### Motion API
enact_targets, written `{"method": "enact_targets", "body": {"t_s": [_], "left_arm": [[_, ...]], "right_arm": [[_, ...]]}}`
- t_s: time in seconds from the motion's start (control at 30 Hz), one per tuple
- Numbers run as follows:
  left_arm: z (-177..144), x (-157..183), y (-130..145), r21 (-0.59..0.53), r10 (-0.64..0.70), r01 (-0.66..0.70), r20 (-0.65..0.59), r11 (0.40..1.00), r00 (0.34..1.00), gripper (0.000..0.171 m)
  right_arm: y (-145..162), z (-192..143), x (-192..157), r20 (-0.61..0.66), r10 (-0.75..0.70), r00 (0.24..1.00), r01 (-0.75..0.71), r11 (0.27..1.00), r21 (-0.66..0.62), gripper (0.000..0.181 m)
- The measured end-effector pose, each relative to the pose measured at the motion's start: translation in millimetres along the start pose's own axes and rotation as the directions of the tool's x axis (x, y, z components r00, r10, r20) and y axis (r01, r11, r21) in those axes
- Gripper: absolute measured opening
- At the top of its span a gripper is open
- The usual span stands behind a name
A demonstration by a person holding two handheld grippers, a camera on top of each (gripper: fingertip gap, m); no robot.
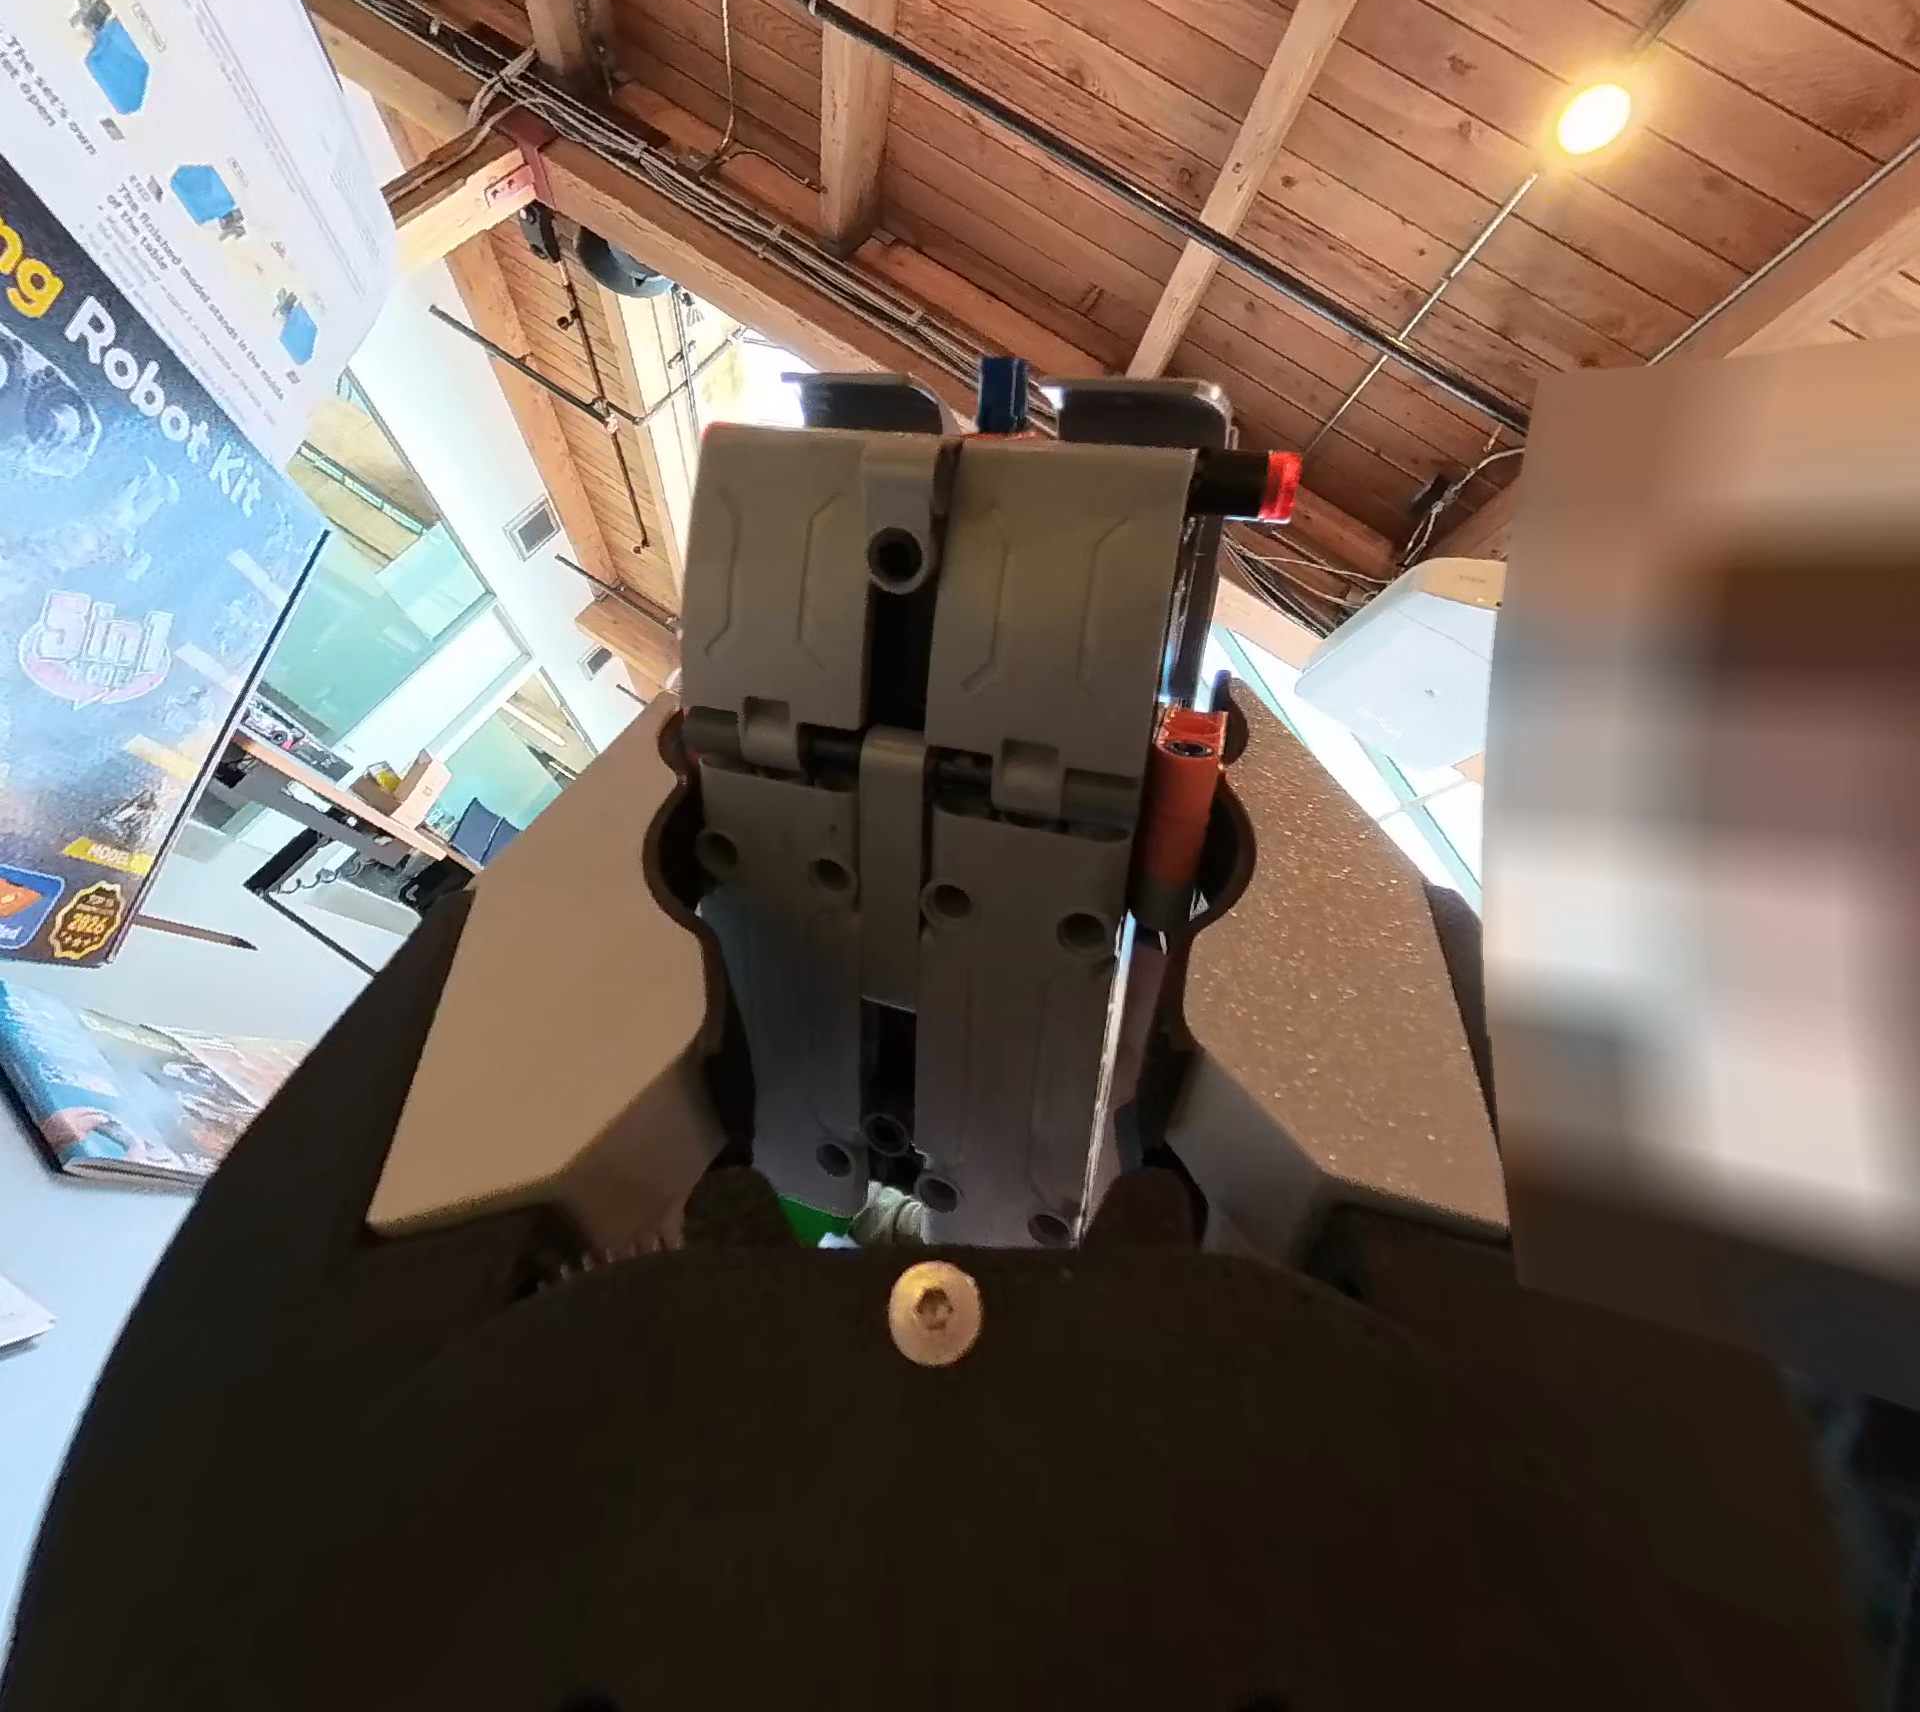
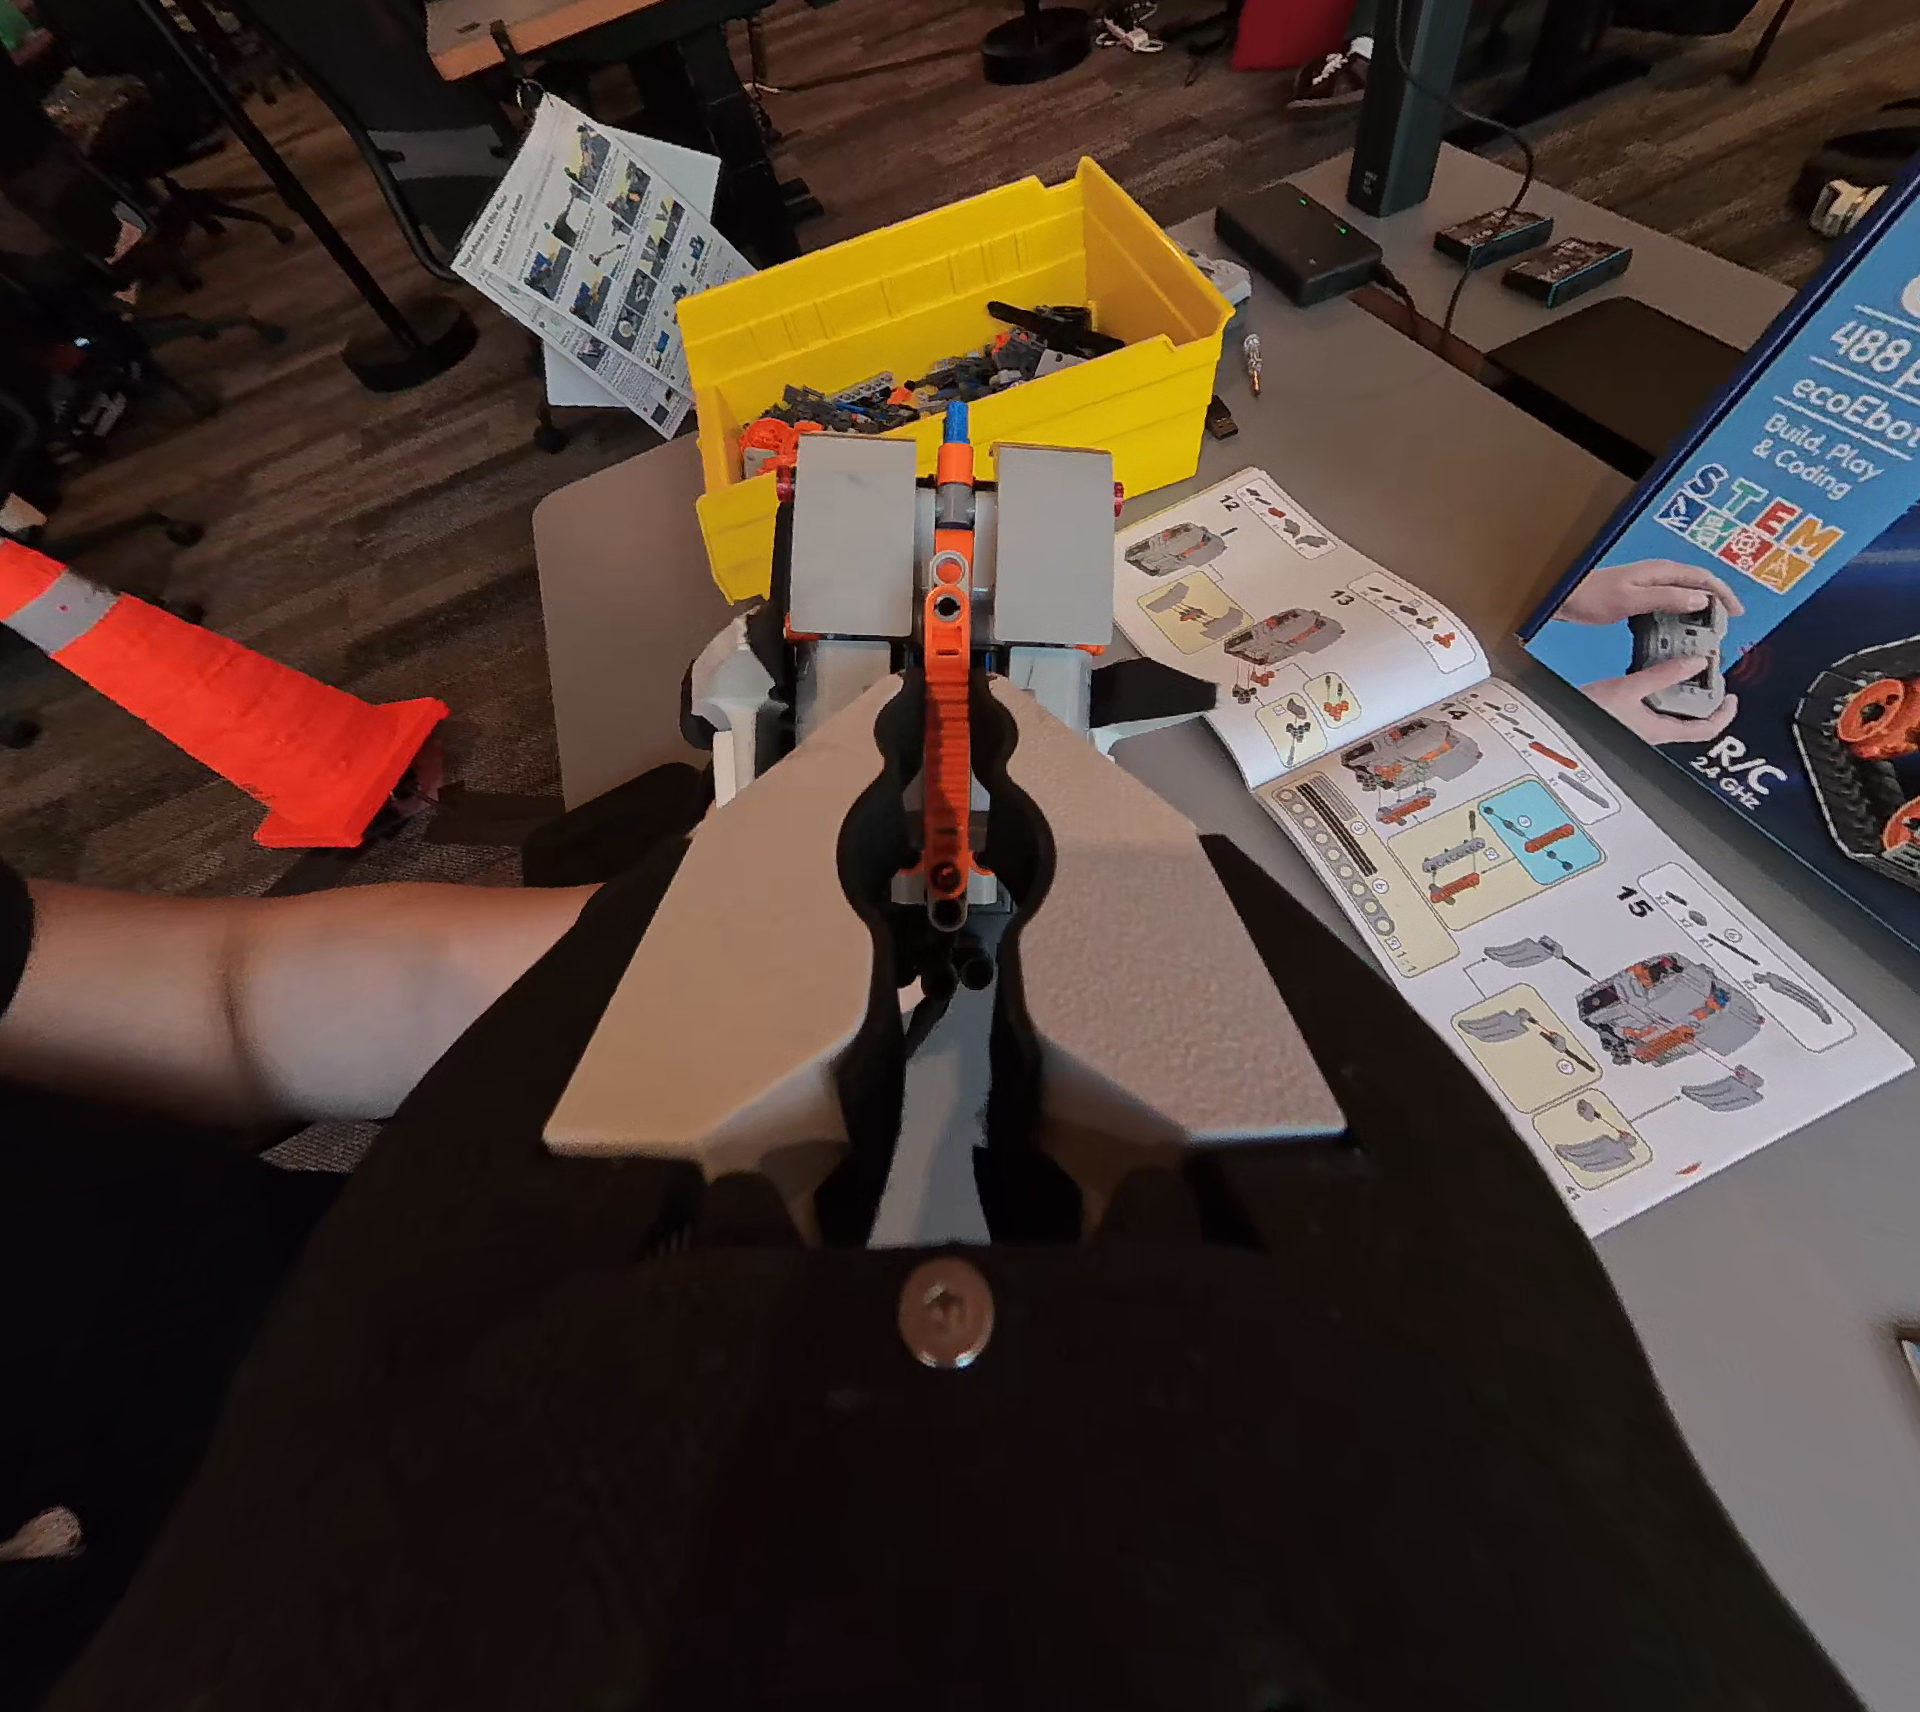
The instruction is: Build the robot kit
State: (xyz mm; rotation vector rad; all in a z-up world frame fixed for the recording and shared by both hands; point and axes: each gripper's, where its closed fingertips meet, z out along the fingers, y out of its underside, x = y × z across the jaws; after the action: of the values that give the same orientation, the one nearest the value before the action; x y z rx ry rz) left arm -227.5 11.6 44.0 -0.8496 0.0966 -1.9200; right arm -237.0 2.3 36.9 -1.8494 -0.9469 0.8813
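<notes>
A grey building-brick model (image 1: 925, 727) with hinged panels and an orange bar on its side sits between the fingers of my left gripper (image 1: 951, 706). The gripper is shut on the model and points up at the wooden ceiling. In the right wrist view the same model (image 2: 852, 540) is held above the table's near edge. My right gripper (image 2: 945, 696) is shut on the orange toothed beam (image 2: 948, 758) that runs along the model's top. The left gripper (image 2: 738, 706) shows beneath the model, and a person's forearm (image 2: 312, 987) reaches in from the left.
A yellow bin (image 2: 1143, 280) of loose pieces stands just behind the model on the grey table (image 2: 1714, 1350). An open instruction booklet (image 2: 1455, 883) and a blue kit box (image 2: 1766, 519) lie right. An orange cone (image 2: 208, 696) lies on the floor at left. The box (image 1: 125, 623) also shows in the left wrist view.
</notes>
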Motion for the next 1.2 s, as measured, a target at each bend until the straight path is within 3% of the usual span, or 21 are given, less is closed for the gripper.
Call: {"method": "enact_targets", "body": {"t_s": [0.47, 0.67, 0.83, 0.97, 1.1, 1.2], "left_arm": [[0.3, 7.6, -5.6, 0.033, -0.050, 0.052, -0.049, 0.998, 0.998, 0.094], [-2.3, 7.0, -12.0, 0.066, -0.072, 0.076, -0.057, 0.995, 0.996, 0.094], [-1.5, 4.3, -8.7, 0.052, -0.074, 0.077, -0.042, 0.996, 0.996, 0.094], [0.6, -2.8, 1.0, -0.001, -0.037, 0.037, 0.016, 0.999, 0.999, 0.094], [-6.9, -25.8, -2.0, 0.029, -0.097, 0.095, 0.114, 0.995, 0.989, 0.094], [-11.8, -32.3, -9.3, 0.064, -0.112, 0.104, 0.134, 0.992, 0.985, 0.094]], "right_arm": [[8.5, 9.0, -8.3, 0.006, -0.024, 1.000, 0.025, 0.992, -0.122, 0.007], [15.4, 9.0, -7.9, -0.020, -0.037, 0.999, 0.034, 0.986, -0.164, 0.017], [19.4, 5.5, -3.3, -0.032, -0.032, 0.999, 0.026, 0.986, -0.163, 0.009], [26.1, -2.0, 2.7, 0.016, 0.059, 0.998, -0.056, 0.991, -0.123, 0.009], [33.7, -21.2, 23.8, 0.121, 0.291, 0.949, -0.292, 0.956, -0.011, 0.005], [78.8, -26.6, 61.6, 0.130, 0.494, 0.860, -0.490, 0.869, -0.067, 0.005]]}}
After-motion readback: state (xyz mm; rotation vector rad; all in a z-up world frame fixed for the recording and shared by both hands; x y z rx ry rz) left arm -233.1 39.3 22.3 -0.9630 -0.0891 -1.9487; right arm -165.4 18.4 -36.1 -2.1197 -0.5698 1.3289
